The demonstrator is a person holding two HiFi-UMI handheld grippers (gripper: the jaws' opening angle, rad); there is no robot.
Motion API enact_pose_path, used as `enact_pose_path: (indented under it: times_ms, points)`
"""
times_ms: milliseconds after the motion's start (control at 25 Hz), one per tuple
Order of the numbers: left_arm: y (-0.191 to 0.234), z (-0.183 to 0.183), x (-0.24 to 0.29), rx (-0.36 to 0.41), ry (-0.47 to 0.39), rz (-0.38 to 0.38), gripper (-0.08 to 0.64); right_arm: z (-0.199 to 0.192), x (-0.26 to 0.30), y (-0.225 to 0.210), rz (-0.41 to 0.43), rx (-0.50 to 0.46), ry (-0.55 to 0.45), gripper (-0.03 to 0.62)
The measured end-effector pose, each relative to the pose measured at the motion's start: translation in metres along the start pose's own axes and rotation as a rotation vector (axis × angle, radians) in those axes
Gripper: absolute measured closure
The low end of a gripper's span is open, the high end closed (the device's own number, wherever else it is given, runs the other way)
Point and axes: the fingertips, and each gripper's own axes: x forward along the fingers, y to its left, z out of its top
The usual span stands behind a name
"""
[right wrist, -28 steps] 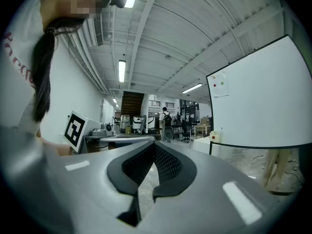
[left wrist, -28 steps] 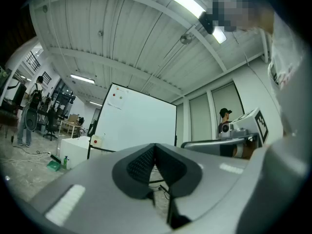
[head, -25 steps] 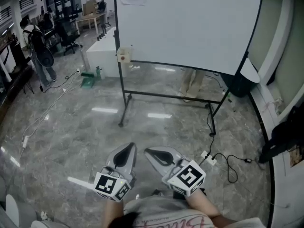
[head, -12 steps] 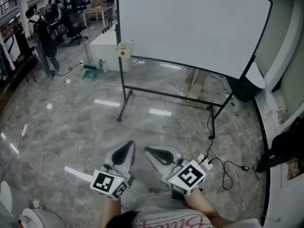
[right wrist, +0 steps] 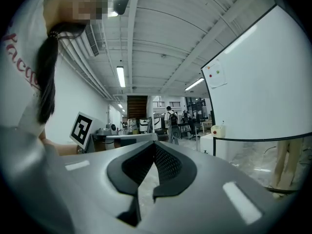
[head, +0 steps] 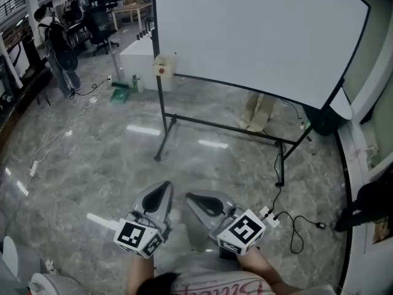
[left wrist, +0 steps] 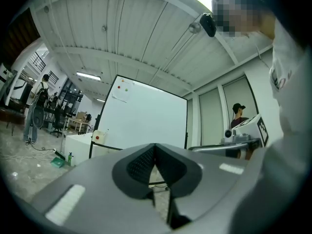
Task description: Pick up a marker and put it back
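Observation:
I make out no marker in any view. A white whiteboard [head: 258, 35] on a black wheeled stand rises ahead; a small cream box [head: 163, 65] with a red dot hangs on its left post. My left gripper [head: 161, 196] and right gripper [head: 199, 201] are held side by side low in the head view, close to the person's body and well short of the board. Both are shut with nothing between the fingers. The left gripper view shows its pads meeting [left wrist: 155, 147] with the whiteboard [left wrist: 146, 118] beyond. The right gripper's [right wrist: 156, 147] pads also meet, the whiteboard [right wrist: 263, 91] standing at the right.
The stand's legs [head: 161, 155] spread over grey marble floor. A white power strip and black cable [head: 270, 217] lie at the right foot. A person with a backpack [head: 58, 48] stands far left, near a white cabinet [head: 138, 57]. A black bag [head: 374, 201] sits at the right wall.
The whiteboard has come nearer and slid right and down in the head view as the person steps toward it. Both grippers keep the same shut pose.

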Motion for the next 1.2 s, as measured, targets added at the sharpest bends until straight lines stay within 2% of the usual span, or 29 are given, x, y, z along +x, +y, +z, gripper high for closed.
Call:
enact_pose_path:
  times_ms: [240,640,920,1200]
  points:
    - [0.054,0.01,0.055,0.006,0.003,-0.035,0.56,0.01,0.052,-0.056,-0.027,0.009,0.001,0.591]
    - [0.146,0.037,0.144,0.002,-0.033,-0.098,0.56,0.04,0.145,-0.139,-0.075,-0.043,-0.01,0.591]
    - [0.18,0.018,0.168,-0.054,0.004,-0.099,0.56,0.028,0.176,-0.17,-0.095,-0.001,0.027,0.591]
    - [0.211,0.012,0.201,-0.078,0.022,-0.077,0.56,0.026,0.198,-0.22,-0.125,0.036,0.029,0.591]
